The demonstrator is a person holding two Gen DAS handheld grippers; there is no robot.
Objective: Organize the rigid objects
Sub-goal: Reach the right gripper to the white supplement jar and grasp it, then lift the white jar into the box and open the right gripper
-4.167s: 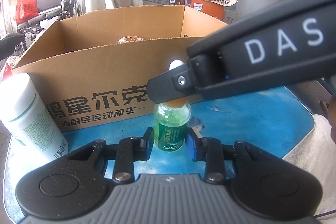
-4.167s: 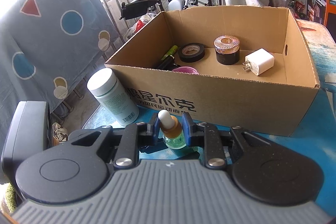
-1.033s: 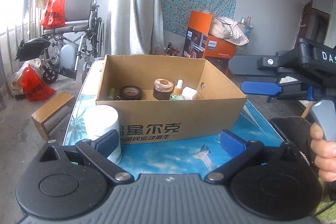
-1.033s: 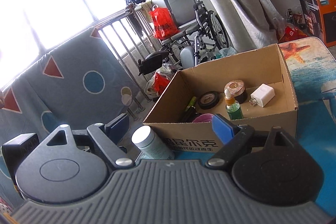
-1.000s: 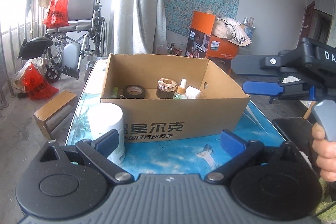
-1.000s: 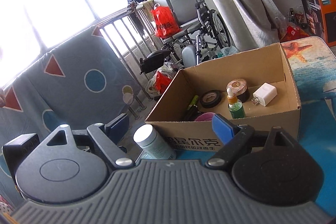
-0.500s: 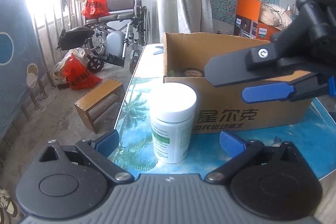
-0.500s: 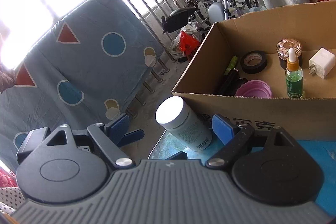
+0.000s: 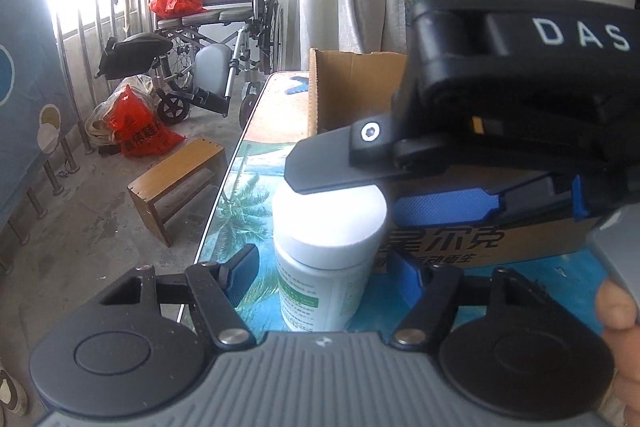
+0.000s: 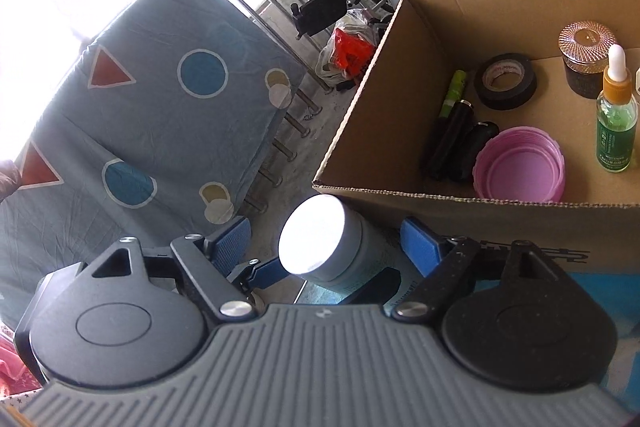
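Upright on the blue printed table (image 9: pixel 256 131), just in front of the cardboard box (image 10: pixel 360 131): a white bottle (image 9: pixel 326 259) with a broad white cap and green label. Between the blue pads of both grippers, touched by neither. Left gripper (image 9: pixel 326 273) around its body, jaws just closing, gaps on both sides. Right gripper (image 10: pixel 326 245) around the cap, narrowing slightly too, still parted. Inside the box: black tape roll (image 10: pixel 506 81), green dropper bottle (image 10: pixel 616 123), pink lid (image 10: pixel 520 171), copper-lidded jar (image 10: pixel 586 59). Right gripper's dark body across the left view, hiding most of the box.
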